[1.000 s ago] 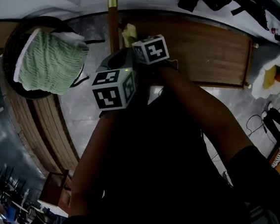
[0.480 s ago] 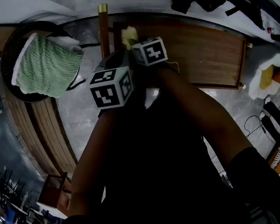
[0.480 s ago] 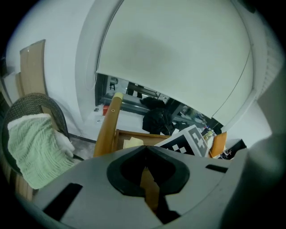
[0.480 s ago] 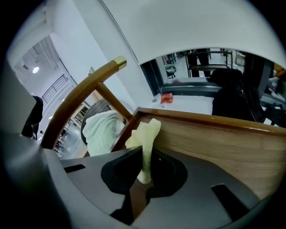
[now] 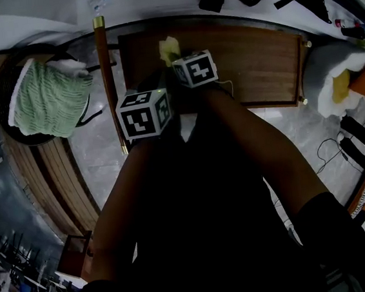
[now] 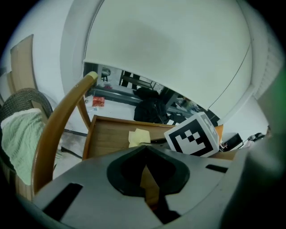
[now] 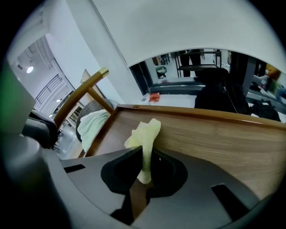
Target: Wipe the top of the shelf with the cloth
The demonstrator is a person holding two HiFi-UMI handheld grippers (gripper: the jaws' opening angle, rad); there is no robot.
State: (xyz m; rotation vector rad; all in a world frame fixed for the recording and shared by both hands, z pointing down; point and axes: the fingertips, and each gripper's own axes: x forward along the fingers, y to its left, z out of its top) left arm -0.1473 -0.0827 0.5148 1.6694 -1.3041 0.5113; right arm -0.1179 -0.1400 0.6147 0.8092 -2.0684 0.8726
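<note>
Since a second ago the wooden pole (image 5: 107, 85) has slid left in the head view and shows more of its length; the basket (image 5: 6, 76) with the green towel (image 5: 48, 101) drifted left too.

Head view: I've got both grippers side by side over the near-left end of the shelf top (image 5: 251, 63). The left gripper (image 5: 147, 90) is beside the pole, the right gripper (image 5: 176, 57) just past it. The yellow cloth (image 5: 169, 46) pokes out ahead of the right one, over the wood.

Left gripper view: jaws meet at the tips, nothing in them, only wood behind. The cloth and the right gripper's marker cube lie just ahead.

Right gripper view: jaws pinched on the cloth, which stands up in a crumpled tuft between them. Can't tell if it touches the shelf top. Pole and towel sit off to the left.
</note>
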